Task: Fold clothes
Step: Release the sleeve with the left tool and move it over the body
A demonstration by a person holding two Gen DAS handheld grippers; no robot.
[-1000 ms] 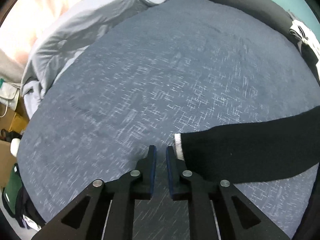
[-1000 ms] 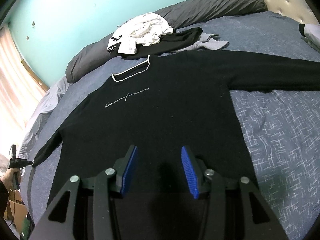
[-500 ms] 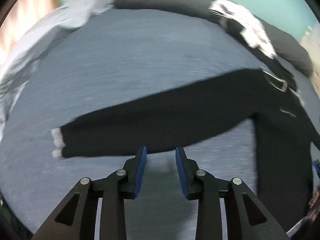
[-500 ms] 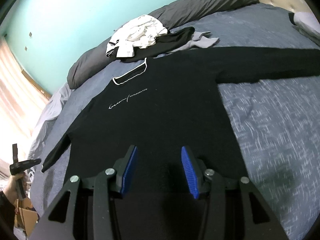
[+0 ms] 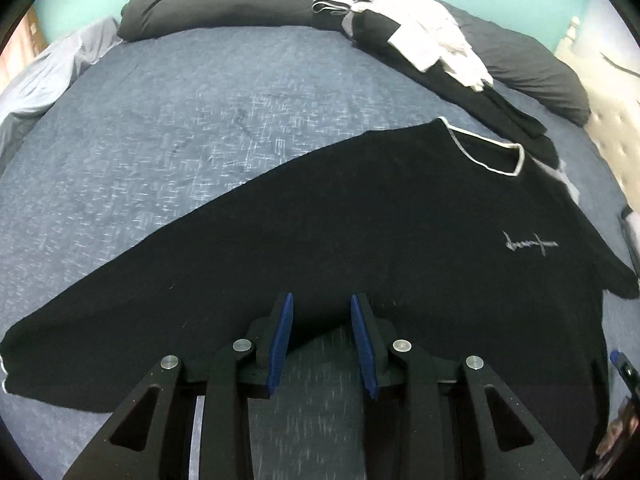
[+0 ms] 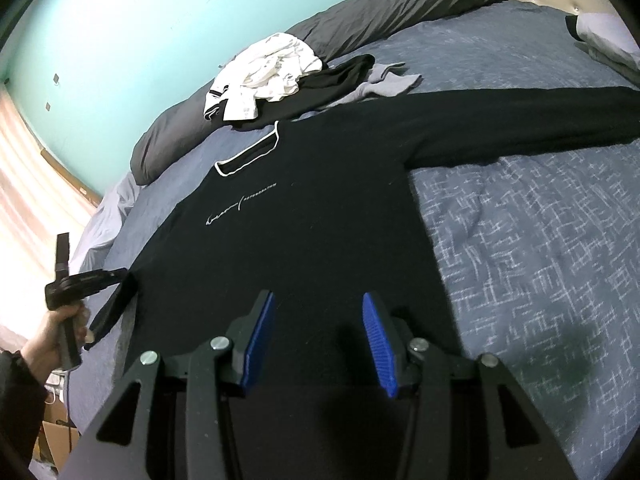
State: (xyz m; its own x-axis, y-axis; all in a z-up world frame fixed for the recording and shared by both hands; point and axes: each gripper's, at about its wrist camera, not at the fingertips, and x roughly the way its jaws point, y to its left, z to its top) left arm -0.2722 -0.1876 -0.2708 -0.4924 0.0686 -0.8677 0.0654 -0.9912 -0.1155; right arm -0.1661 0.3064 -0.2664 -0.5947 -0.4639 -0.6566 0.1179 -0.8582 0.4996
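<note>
A black long-sleeved sweater (image 6: 320, 216) with a white-trimmed neck and small white chest lettering lies flat, front up, on the blue bedspread, both sleeves spread out. My left gripper (image 5: 322, 300) is open and hovers at the lower edge of the sweater's (image 5: 320, 240) left sleeve, near the armpit, with nothing between its blue pads. My right gripper (image 6: 318, 300) is open wide above the sweater's lower body, holding nothing. The left gripper (image 6: 120, 274) also shows at the left of the right wrist view, in a person's hand (image 6: 60, 340).
A heap of white and black clothes (image 6: 272, 72) lies near the grey pillows (image 6: 380, 12) at the head of the bed. A pale grey duvet (image 5: 36, 80) bunches at the far left. Blue bedspread (image 6: 540, 240) lies bare right of the sweater.
My left gripper let go of the sleeve cuff, opened, and swung right along the sleeve to the armpit. My right gripper stayed open and shifted slightly over the sweater's body.
</note>
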